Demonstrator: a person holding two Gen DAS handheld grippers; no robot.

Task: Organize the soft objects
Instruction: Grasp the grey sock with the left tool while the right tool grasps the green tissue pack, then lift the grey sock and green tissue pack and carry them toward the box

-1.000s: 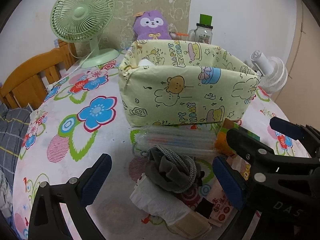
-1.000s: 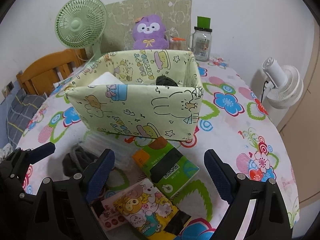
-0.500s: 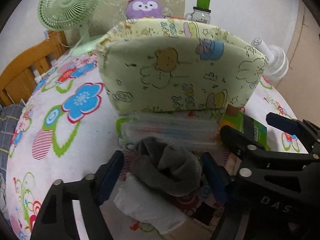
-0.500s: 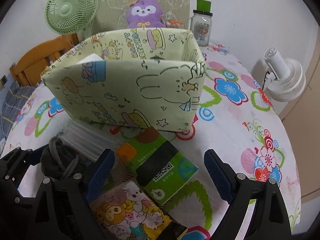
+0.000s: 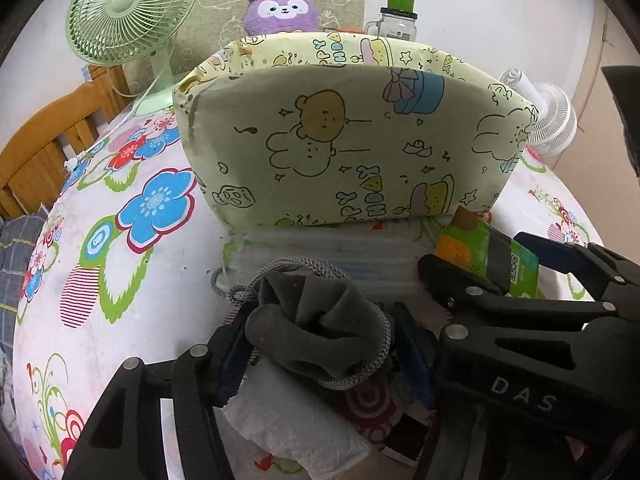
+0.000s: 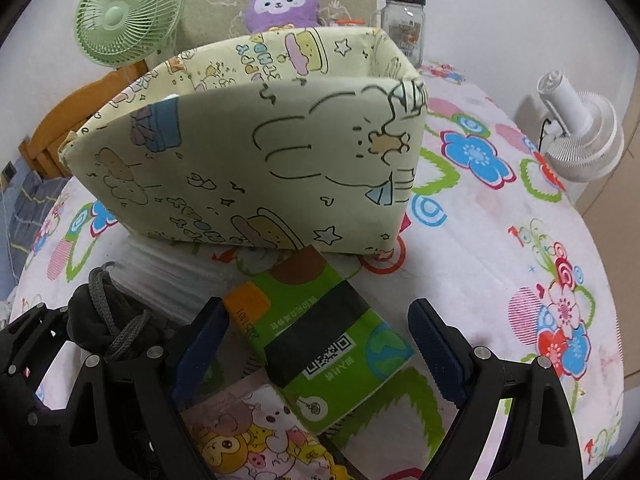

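The surface (image 6: pixel 500 264) in front of me is round and covered with a white cloth printed with big blue, red and green flowers. A pale yellow fabric storage box with cartoon bears and rabbits (image 5: pixel 352 148) stands in the middle of it, open at the top. At the far edge, against a white wall, I can see a green desk fan (image 5: pixel 128 12) on the left, a purple plush toy (image 6: pixel 280 2) behind the box, and a glass jar with a green lid (image 6: pixel 404 20) to its right. A white fan (image 6: pixel 580 136) stands off the right edge, and a wooden headboard (image 5: pixel 44 148) shows on the far left.

Just near of the box lies a clear plastic packet (image 5: pixel 340 256), and near of that a dark grey crumpled soft cloth with a grey braided cord (image 5: pixel 316 328), resting partly on a white wad of tissue (image 5: pixel 296 420). My left claw (image 5: pixel 320 356) is about half open and closing, its blue pads right against both sides of the grey cloth.

My right claw (image 6: pixel 316 356) stands wide open and holds nothing. Between its fingers lies a green tissue pack with a black band (image 6: pixel 320 340), with a yellow cartoon-animal packet (image 6: pixel 256 440) nearer to me; whether the left finger touches the green pack I cannot tell.
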